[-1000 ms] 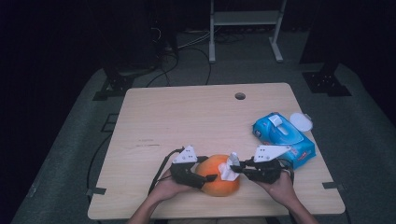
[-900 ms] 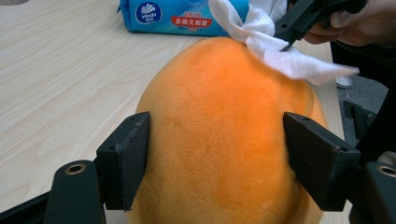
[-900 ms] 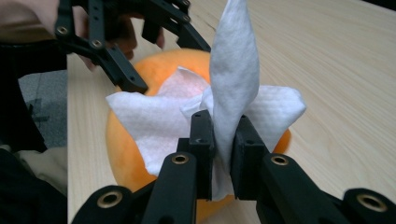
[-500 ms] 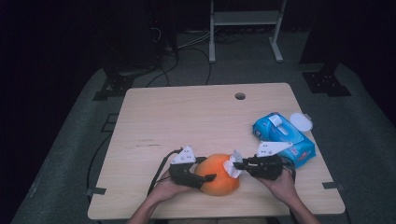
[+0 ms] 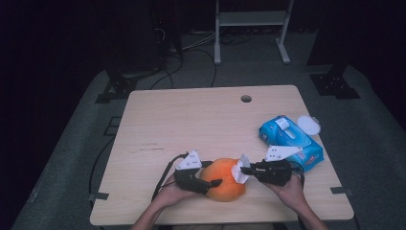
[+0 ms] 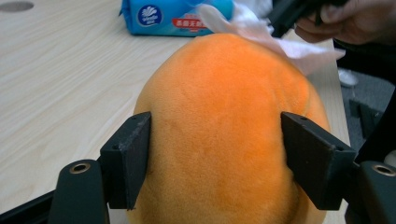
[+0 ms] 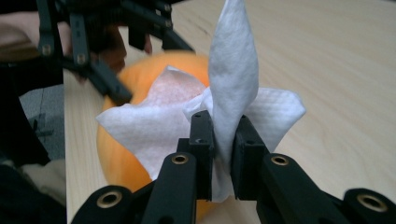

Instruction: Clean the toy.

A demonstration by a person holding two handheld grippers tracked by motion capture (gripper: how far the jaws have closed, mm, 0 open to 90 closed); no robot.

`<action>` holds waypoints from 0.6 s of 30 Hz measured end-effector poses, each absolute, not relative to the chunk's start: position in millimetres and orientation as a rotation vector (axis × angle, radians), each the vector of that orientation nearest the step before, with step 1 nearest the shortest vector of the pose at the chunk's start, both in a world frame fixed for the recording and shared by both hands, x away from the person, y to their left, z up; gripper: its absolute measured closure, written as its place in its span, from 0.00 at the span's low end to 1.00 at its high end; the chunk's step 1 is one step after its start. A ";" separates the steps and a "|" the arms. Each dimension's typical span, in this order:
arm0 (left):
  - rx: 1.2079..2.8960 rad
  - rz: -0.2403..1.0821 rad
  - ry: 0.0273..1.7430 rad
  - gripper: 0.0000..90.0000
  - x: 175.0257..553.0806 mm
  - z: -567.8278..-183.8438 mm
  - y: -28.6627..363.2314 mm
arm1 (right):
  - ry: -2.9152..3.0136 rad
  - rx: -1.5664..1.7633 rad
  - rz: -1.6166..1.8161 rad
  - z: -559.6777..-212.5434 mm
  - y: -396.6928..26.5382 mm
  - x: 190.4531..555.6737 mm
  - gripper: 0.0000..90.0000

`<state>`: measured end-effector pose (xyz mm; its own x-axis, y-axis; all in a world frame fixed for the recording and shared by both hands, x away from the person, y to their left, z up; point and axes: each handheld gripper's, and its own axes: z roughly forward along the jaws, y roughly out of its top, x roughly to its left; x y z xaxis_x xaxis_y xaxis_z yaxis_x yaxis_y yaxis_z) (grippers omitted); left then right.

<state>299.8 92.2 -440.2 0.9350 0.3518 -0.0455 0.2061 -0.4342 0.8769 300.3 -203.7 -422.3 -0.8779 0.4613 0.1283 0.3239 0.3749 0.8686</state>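
Note:
An orange plush ball (image 5: 224, 181) rests on the wooden table (image 5: 191, 124) near its front edge. My left gripper (image 5: 209, 177) comes in from the left and is shut on it. In the left gripper view both pads press the sides of the orange ball (image 6: 224, 126), with the left gripper (image 6: 217, 135) around its near half. My right gripper (image 5: 245, 169) is shut on a white wipe (image 5: 238, 170) that lies against the ball's right side. In the right gripper view the right gripper (image 7: 223, 130) pinches the wipe (image 7: 233, 70), which drapes onto the ball (image 7: 116, 154).
A blue pack of wet wipes (image 5: 289, 141) lies at the right of the table, just behind my right hand, with a white round lid (image 5: 309, 125) beside it. A small cable hole (image 5: 246, 98) sits near the far edge.

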 end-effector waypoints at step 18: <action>2.039 0.192 0.403 0.30 298.9 -438.6 88.1 | 2.500 0.777 1.485 -425.3 -207.2 299.1 0.89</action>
